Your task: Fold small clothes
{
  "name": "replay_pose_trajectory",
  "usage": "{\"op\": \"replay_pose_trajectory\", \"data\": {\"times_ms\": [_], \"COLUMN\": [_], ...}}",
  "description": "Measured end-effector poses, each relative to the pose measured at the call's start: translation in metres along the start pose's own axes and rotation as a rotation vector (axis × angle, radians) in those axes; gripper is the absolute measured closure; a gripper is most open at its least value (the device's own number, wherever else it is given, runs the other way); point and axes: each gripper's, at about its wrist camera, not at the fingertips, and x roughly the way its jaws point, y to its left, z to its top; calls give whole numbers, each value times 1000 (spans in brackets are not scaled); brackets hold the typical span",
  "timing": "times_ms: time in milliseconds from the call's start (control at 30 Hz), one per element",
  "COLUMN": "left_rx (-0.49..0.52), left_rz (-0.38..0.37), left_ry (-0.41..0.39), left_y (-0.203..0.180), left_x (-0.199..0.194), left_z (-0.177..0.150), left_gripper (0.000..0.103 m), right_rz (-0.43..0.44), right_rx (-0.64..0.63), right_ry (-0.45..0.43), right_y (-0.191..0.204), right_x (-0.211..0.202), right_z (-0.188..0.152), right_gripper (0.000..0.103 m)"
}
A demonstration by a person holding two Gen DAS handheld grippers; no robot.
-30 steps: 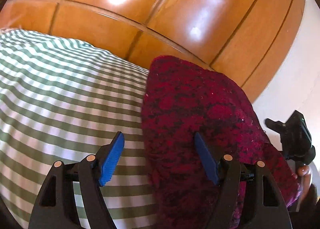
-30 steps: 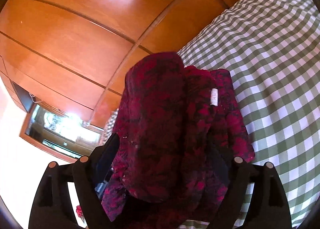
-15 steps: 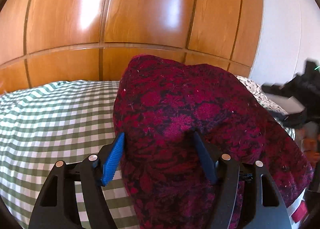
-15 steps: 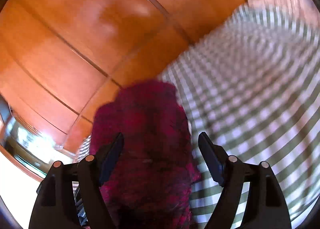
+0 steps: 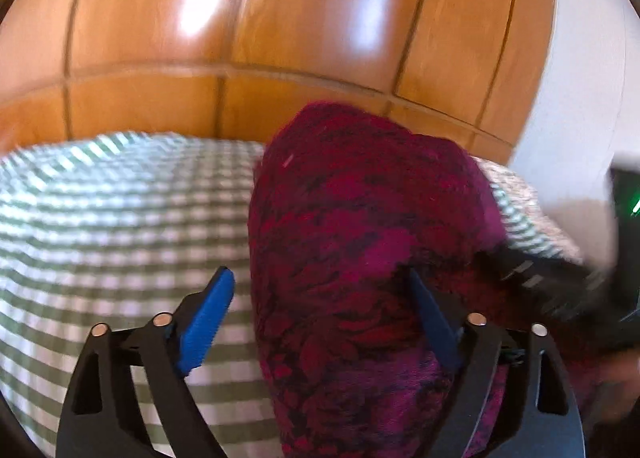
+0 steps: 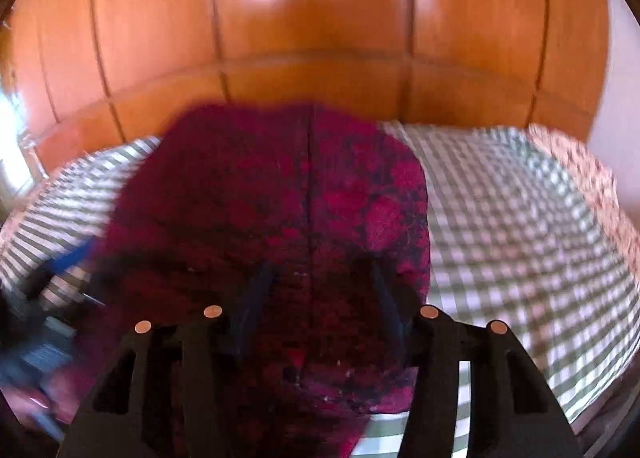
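Observation:
A dark red, black-patterned fuzzy garment (image 5: 360, 242) lies bunched on the green-and-white checked bed cover (image 5: 112, 226). My left gripper (image 5: 320, 314) is open; its right blue finger (image 5: 430, 322) presses into the cloth and its left blue finger (image 5: 204, 318) stands clear over the cover. In the right wrist view the same garment (image 6: 280, 198) fills the middle. My right gripper (image 6: 316, 302) is open with its jaws wide apart and the cloth between and under its fingers. The other gripper shows blurred at the right edge of the left wrist view (image 5: 560, 282).
A glossy wooden panelled wall (image 5: 280, 18) stands behind the bed. A white wall (image 5: 580, 78) is at the right. A floral-patterned cloth (image 6: 580, 166) lies at the bed's far right edge.
Both cameras have swung so the wall stands more upright. The garment has moved toward the middle of the right wrist view. Both grippers stay open around the cloth.

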Motion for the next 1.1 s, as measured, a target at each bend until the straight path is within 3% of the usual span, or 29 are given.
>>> {"op": "replay_pose_trajectory", "data": {"times_ms": [133, 300, 400, 467, 533, 667, 800, 1100], "left_rx": [-25, 11, 50, 72, 93, 163, 156, 150], "left_rz": [-47, -53, -26, -8, 34, 142, 199, 198], "left_ry": [17, -34, -16, 11, 53, 80, 117, 91], "left_y": [-5, -18, -30, -35, -40, -39, -20, -21], "left_x": [-7, -20, -2, 11, 33, 74, 106, 98], "left_z": [8, 39, 64, 73, 81, 77, 62, 61], "left_gripper": [16, 20, 26, 36, 37, 37, 36, 36], "right_rz": [31, 41, 51, 51, 53, 49, -5, -18], "right_rx": [29, 16, 28, 27, 26, 16, -61, -74], "right_ry": [-83, -112, -114, -110, -107, -97, -82, -93], "right_y": [-5, 0, 0, -2, -1, -1, 14, 16], "right_x": [-7, -12, -13, -13, -15, -12, -3, 2], "right_z": [-9, -9, -10, -8, -9, -8, -3, -2], "right_gripper": [53, 50, 50, 50, 50, 50, 50, 48]}}
